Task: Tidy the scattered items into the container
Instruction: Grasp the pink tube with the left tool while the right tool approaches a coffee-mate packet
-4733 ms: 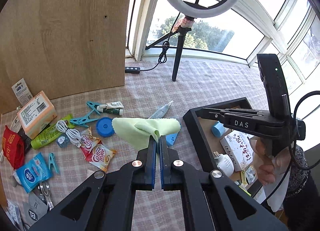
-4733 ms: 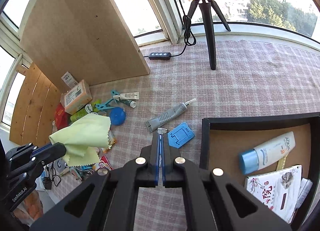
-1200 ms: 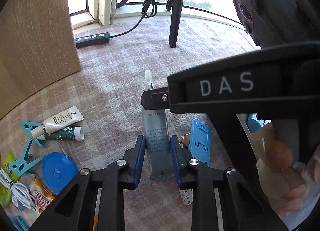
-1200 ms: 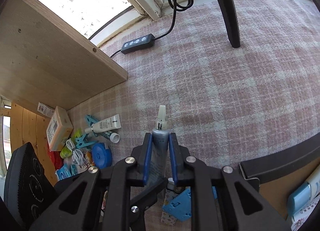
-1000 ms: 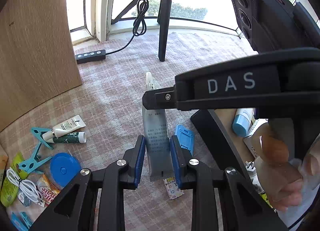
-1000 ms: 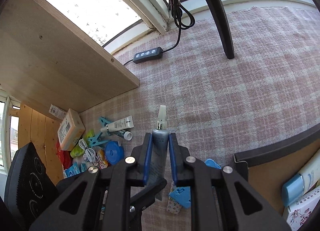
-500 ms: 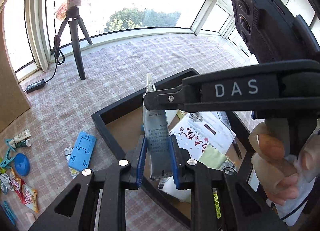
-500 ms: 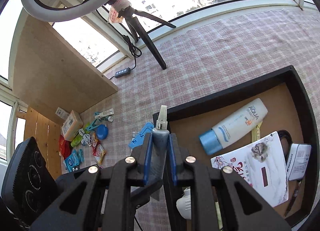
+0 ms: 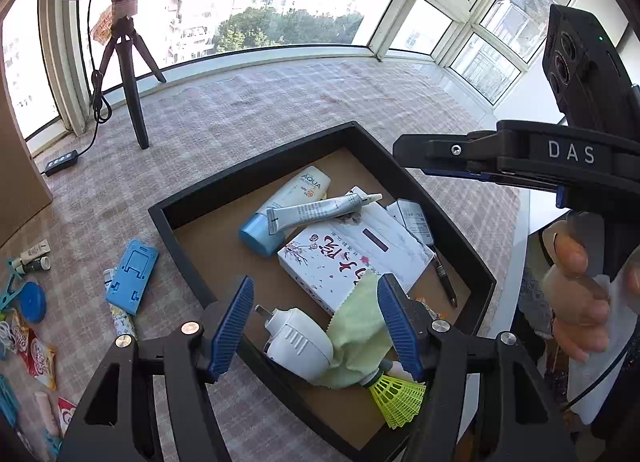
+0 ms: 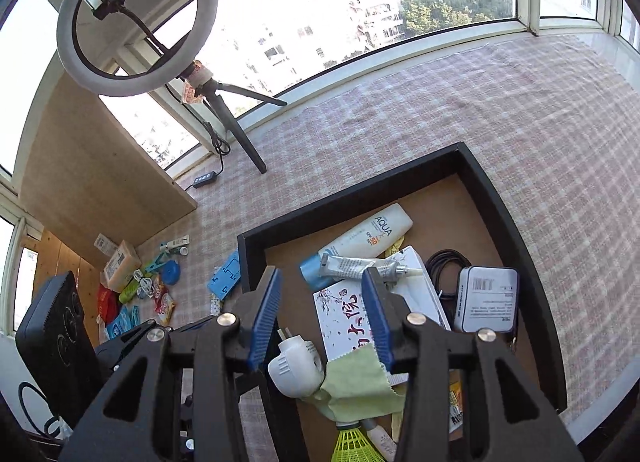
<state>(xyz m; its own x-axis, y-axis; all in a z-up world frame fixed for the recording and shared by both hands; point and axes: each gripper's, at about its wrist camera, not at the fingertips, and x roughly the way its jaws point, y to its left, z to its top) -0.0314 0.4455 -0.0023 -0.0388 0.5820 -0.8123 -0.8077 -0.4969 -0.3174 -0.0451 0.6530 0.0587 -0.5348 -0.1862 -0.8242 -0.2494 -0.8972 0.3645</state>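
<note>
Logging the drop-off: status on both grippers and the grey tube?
Left gripper and right gripper: opening, nothing between fingers. Grey squeeze tube lies in black-walled tray, across white AQUA bottle. Nothing in the way.

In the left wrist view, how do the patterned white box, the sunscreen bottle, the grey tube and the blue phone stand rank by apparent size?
1. patterned white box
2. sunscreen bottle
3. grey tube and blue phone stand: they look alike, so no ranking.
</note>
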